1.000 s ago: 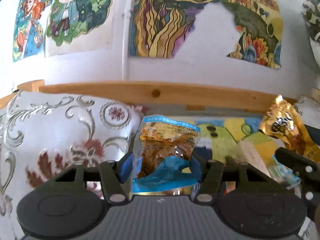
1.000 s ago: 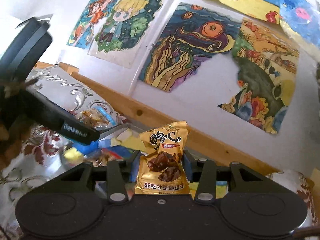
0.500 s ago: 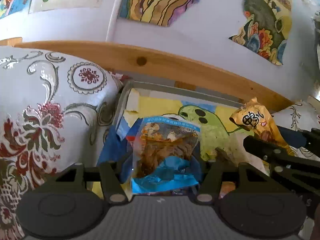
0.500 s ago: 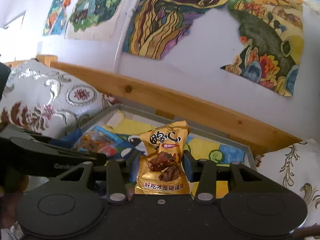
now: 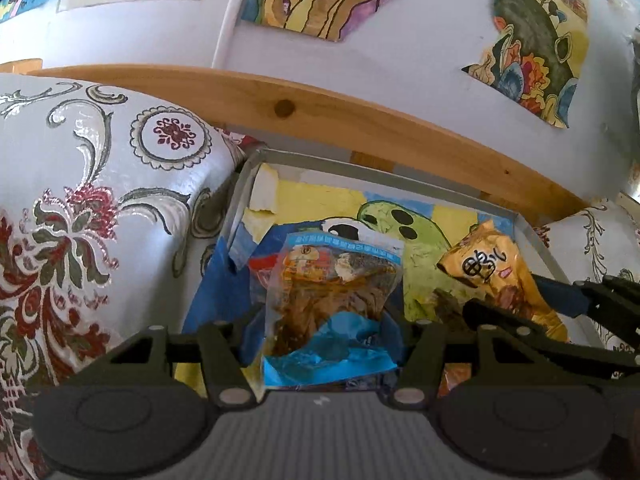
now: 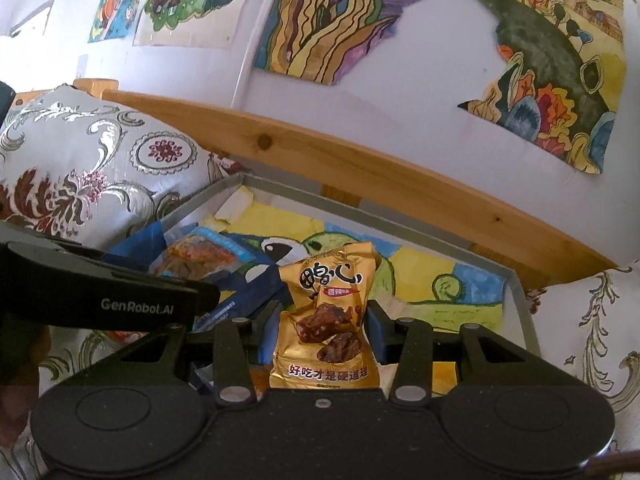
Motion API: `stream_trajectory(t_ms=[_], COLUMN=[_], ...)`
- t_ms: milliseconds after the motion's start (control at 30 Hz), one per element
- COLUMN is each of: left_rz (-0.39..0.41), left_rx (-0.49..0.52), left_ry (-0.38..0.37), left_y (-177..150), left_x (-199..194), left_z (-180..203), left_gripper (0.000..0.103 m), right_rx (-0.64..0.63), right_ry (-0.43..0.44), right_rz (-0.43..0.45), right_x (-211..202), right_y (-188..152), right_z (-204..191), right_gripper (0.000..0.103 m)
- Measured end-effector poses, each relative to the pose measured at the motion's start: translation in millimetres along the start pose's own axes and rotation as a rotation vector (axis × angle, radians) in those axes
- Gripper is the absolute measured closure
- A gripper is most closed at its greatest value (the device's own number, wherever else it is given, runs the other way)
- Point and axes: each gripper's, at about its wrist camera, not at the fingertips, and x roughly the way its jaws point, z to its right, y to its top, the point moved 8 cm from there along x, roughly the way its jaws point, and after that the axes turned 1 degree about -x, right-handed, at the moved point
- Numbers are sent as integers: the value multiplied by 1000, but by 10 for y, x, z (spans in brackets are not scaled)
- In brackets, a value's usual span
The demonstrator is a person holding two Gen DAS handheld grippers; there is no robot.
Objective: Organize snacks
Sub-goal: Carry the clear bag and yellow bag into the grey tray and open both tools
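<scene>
The left tongs [image 5: 326,326] are narrowed onto a clear-and-blue plastic snack packet of brownish strips [image 5: 334,304], pinched upright between the blue pads. The right tongs [image 6: 322,334] likewise clamp a golden foil snack pouch with black characters [image 6: 326,320], held upright. Both packets hang above a shallow grey-rimmed tray [image 6: 516,308] lined with a yellow, green and blue cartoon drawing, wedged between two silver floral cushions [image 5: 92,216], with a wooden rail [image 6: 360,168] on the far side.
</scene>
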Motion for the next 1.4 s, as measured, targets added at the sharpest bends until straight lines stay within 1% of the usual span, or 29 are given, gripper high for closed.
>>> stream_trajectory(t_ms=[467, 600, 733, 867, 1000, 1267, 1400], left_rz=[-5, -15, -40, -45, -52, -37, -23], left_rx=[-5, -7, -56, -51, -69, -97, -91], left_ry=[5, 18, -5, -12, -16, -16, -7], left_y=[-5, -10, -35, -41, -42, -23, 5], left_x=[9, 17, 38, 43, 43, -39, -99], left_z=[-31, -42, -99, -79, -76, -73, -42], left_gripper=[38, 36, 34, 30, 27, 21, 15], right_rx=[-24, -20, -8, -7, 0, 13, 12], right_ry=[-19, -24, -24, -25, -30, -39, -47], right_rz=[-12, -22, -29, -31, -29, -9, -1], right_x=[63, 75, 73, 59, 34, -46, -89], right_y=[-58, -79, -104, -118, -131, -119, -115], right_z=[-12, 5, 32, 37, 65, 157, 185], right_gripper=[56, 53, 51, 49, 45, 39, 33])
